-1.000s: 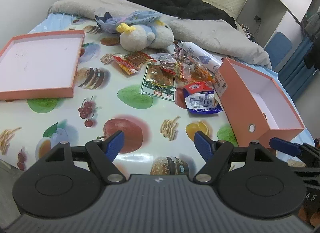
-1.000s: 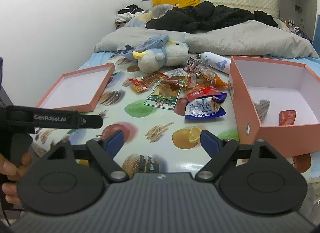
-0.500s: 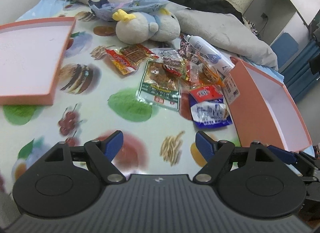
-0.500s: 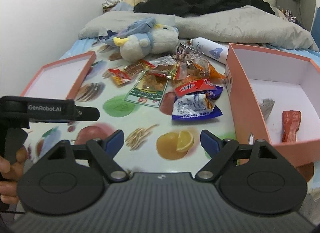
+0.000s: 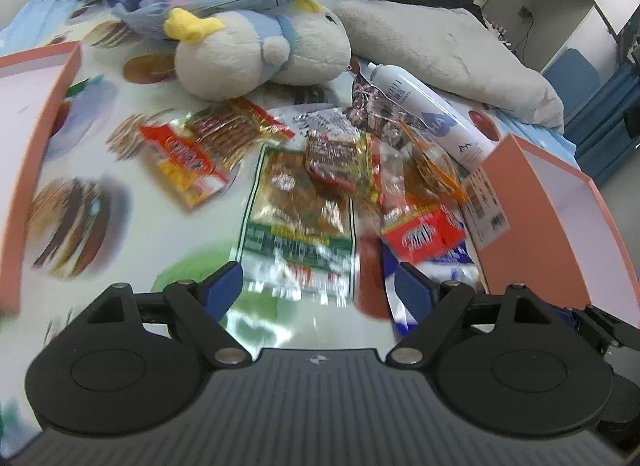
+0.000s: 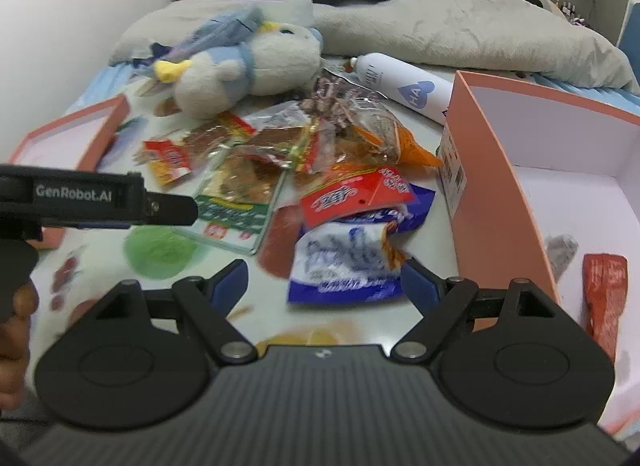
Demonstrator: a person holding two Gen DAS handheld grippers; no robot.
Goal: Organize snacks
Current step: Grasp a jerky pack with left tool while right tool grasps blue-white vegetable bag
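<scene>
A heap of snack packets lies on the fruit-print cloth. My left gripper (image 5: 318, 286) is open and empty, just over the near edge of the green-bordered packet (image 5: 298, 234). A red packet (image 5: 420, 231) and a red-yellow packet (image 5: 188, 161) lie beside it. My right gripper (image 6: 324, 284) is open and empty, its fingers either side of the blue-white packet (image 6: 344, 262). A red packet (image 6: 352, 193) lies behind that. The pink box (image 6: 492, 169) at the right holds a red snack (image 6: 604, 290) and a grey one (image 6: 560, 250).
A plush bird (image 5: 256, 49) and a white bottle (image 5: 424, 113) lie behind the heap. The pink box lid (image 5: 44, 137) lies at the left. A grey blanket (image 6: 460, 25) covers the bed behind. The left gripper's body (image 6: 96, 197) crosses the right wrist view's left side.
Both grippers have moved forward and down toward the snack heap. Both have stayed open. The packets have not moved.
</scene>
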